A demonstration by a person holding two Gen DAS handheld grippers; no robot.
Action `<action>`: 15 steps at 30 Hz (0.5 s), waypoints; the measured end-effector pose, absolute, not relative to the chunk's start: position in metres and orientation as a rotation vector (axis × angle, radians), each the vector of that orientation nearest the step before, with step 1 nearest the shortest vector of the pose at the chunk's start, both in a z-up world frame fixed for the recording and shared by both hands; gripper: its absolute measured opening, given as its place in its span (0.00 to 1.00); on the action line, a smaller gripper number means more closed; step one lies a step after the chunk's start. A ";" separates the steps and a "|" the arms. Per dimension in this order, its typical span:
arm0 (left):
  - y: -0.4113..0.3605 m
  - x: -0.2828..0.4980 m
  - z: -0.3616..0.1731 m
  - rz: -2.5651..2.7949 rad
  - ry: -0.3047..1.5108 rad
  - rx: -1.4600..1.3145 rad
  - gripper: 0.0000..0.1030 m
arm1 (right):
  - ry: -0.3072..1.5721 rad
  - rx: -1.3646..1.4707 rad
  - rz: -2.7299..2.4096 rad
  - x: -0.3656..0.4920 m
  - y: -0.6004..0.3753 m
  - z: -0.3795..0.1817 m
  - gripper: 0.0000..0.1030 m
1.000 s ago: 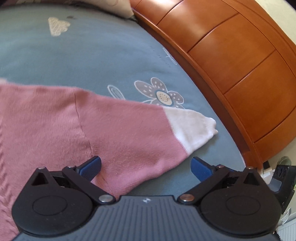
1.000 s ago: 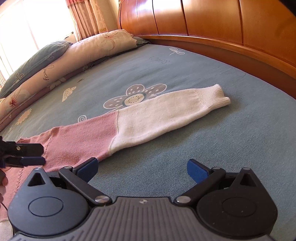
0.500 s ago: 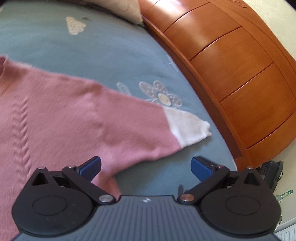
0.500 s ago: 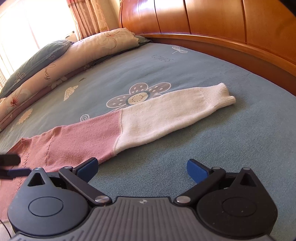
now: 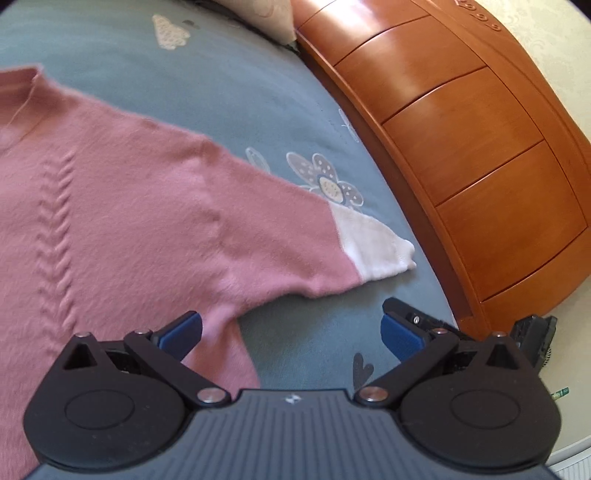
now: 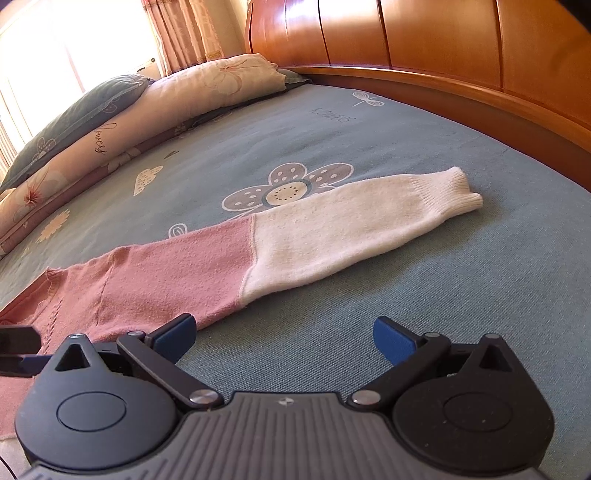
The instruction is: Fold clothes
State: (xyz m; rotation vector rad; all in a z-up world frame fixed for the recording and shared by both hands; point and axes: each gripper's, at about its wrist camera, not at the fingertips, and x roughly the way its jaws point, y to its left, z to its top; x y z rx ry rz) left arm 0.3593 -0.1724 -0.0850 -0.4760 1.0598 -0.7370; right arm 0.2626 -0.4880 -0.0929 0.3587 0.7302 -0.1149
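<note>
Bedding: a blue-grey bedspread [image 6: 424, 302] with printed flowers and clouds fills most of both views. A curved wooden headboard [image 6: 461, 48] runs along the upper right of the right wrist view and down the right side of the left wrist view. Pillows [image 6: 122, 110] lie stacked along the upper left of the right wrist view, below a curtain [image 6: 177, 33] at the top edge.

Garment: a pink knit sweater [image 5: 110, 229] lies flat on the bedspread. In the left wrist view its body fills the left half of the frame, with the neckline at the upper left and a cable-knit rib running top to bottom. One sleeve [image 6: 295, 240] extends straight out from the body. Its long axis runs from lower left to upper right in the right wrist view, and from centre left to centre right, sloping down, in the left wrist view. The inner half of the sleeve is pink, the outer half white. The ribbed cuff [image 6: 461, 192] points toward the headboard and lies short of it.

Tools: the left gripper [image 5: 291, 328] hovers over the underarm area, jaws spread wide, holding nothing. The right gripper [image 6: 284, 336] sits near the lower edge of the pink sleeve section, jaws likewise spread wide and empty.
</note>
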 end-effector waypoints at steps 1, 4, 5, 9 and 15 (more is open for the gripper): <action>-0.172 0.358 -0.091 -0.743 1.082 -0.484 0.99 | 0.730 0.357 -0.115 0.263 -0.488 -0.093 1.00; -0.178 0.357 -0.094 -0.759 1.077 -0.478 0.99 | 0.733 0.354 -0.116 0.263 -0.486 -0.094 1.00; -0.181 0.358 -0.091 -0.765 1.081 -0.467 0.99 | 0.734 0.354 -0.116 0.264 -0.486 -0.094 1.00; -0.188 0.375 -0.067 -0.752 0.986 -0.388 0.99 | 0.736 0.349 -0.110 0.265 -0.483 -0.095 1.00; -0.221 0.422 -0.075 -0.512 0.889 -0.044 0.98 | 0.747 0.318 -0.109 0.266 -0.477 -0.097 1.00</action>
